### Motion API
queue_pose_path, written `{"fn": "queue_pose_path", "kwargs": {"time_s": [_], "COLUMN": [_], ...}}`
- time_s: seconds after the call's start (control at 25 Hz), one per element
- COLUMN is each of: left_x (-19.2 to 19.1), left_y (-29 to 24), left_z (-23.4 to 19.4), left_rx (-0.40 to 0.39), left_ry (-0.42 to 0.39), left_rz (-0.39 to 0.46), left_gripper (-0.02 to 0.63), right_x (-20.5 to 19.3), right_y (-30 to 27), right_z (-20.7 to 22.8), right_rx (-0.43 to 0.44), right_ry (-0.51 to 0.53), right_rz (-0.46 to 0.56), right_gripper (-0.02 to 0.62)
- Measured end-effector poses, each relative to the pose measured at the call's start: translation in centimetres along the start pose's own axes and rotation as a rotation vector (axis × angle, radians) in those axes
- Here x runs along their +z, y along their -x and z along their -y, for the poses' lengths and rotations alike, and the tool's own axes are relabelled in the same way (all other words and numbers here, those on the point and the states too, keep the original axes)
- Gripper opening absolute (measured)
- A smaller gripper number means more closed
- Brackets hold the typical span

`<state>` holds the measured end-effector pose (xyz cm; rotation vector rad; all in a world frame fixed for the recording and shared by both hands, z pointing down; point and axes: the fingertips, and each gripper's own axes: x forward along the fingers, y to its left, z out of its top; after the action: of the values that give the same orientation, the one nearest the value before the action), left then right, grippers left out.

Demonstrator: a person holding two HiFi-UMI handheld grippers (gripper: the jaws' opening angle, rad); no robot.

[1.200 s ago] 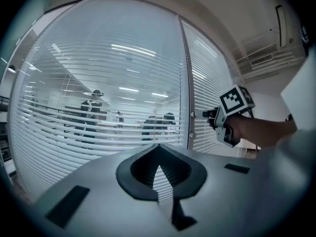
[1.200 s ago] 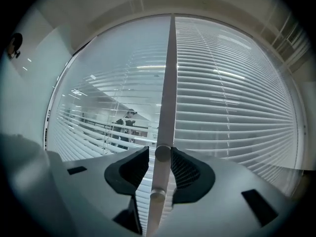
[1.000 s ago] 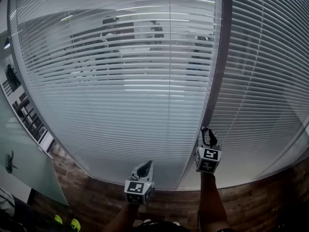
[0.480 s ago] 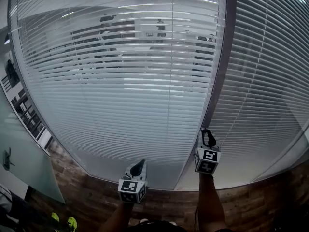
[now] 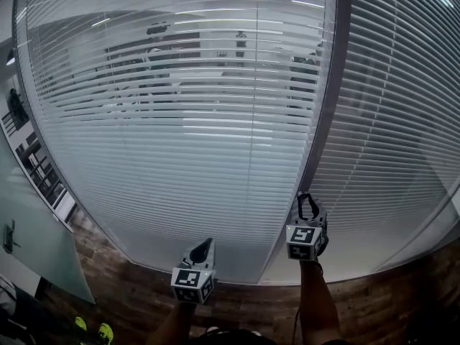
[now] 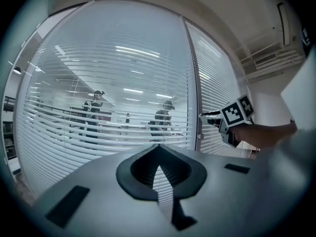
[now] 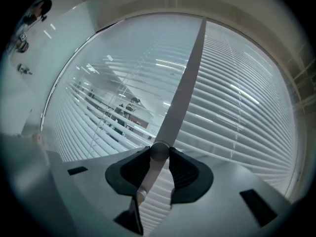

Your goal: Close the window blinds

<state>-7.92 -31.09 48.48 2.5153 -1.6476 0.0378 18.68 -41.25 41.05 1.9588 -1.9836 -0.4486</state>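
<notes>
White slatted blinds point(image 5: 180, 121) hang behind a glass wall, their slats tilted so that the room beyond shows through. A second blind point(image 5: 402, 121) covers the pane to the right of a grey mullion point(image 5: 327, 99). My right gripper point(image 5: 307, 205) reaches to the mullion's lower part. In the right gripper view its pads sit against both sides of a small round knob point(image 7: 159, 151) on the mullion point(image 7: 185, 83). My left gripper point(image 5: 202, 249) hangs lower and to the left, short of the glass, tips together with nothing between them point(image 6: 158, 149). The right gripper point(image 6: 210, 117) also shows there.
People stand in the room behind the left pane point(image 5: 154, 56). A frosted glass panel point(image 5: 36, 236) stands at the left. Brown wood-pattern floor point(image 5: 129, 293) runs along the foot of the glass wall, and yellow shoes point(image 5: 100, 330) show at the bottom left.
My right gripper's marker cube has dropped slightly and turned at the mullion. The left gripper has drifted a little left and down. The blinds look the same.
</notes>
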Motion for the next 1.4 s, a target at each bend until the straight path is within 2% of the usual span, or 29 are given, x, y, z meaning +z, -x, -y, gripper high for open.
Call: {"fn": "queue_pose_path", "kwargs": {"time_s": [0.36, 0.8, 0.92, 1.04, 1.2, 1.28, 1.4], "left_x": [-1.2, -1.8, -1.4, -1.1, -2.7, -3.0, -2.7], "left_y": [-0.3, -1.0, -1.3, -1.2, -0.6, -0.6, -0.7], "left_z": [0.5, 1.7, 2.4, 3.1, 3.2, 3.0, 2.9], "left_rx": [-0.031, -0.059, -0.074, -0.086, -0.104, -0.097, -0.091], "left_ry": [-0.018, -0.011, -0.01, -0.014, -0.031, -0.031, -0.024], "left_rz": [-0.02, -0.021, -0.022, -0.021, -0.023, -0.024, -0.027], "left_gripper": [0.0, 0.0, 0.0, 0.0, 0.0, 0.0, 0.0], "right_x": [0.0, -1.0, -1.0, -0.9, -2.7, -2.7, -1.5], "right_y": [0.0, -0.2, -0.3, -0.1, 1.3, 1.5, 1.4], "right_z": [-0.6, -1.4, -1.4, -1.5, -3.3, -3.4, -2.2], "right_rx": [-0.019, -0.044, -0.029, -0.017, 0.032, 0.047, 0.059], "right_ry": [0.374, 0.973, 1.076, 1.047, 0.84, 0.688, 0.343], "right_rz": [-0.022, -0.031, -0.036, -0.028, 0.002, 0.014, 0.009], "right_gripper": [0.124, 0.124, 0.124, 0.126, 0.129, 0.144, 0.155]}}
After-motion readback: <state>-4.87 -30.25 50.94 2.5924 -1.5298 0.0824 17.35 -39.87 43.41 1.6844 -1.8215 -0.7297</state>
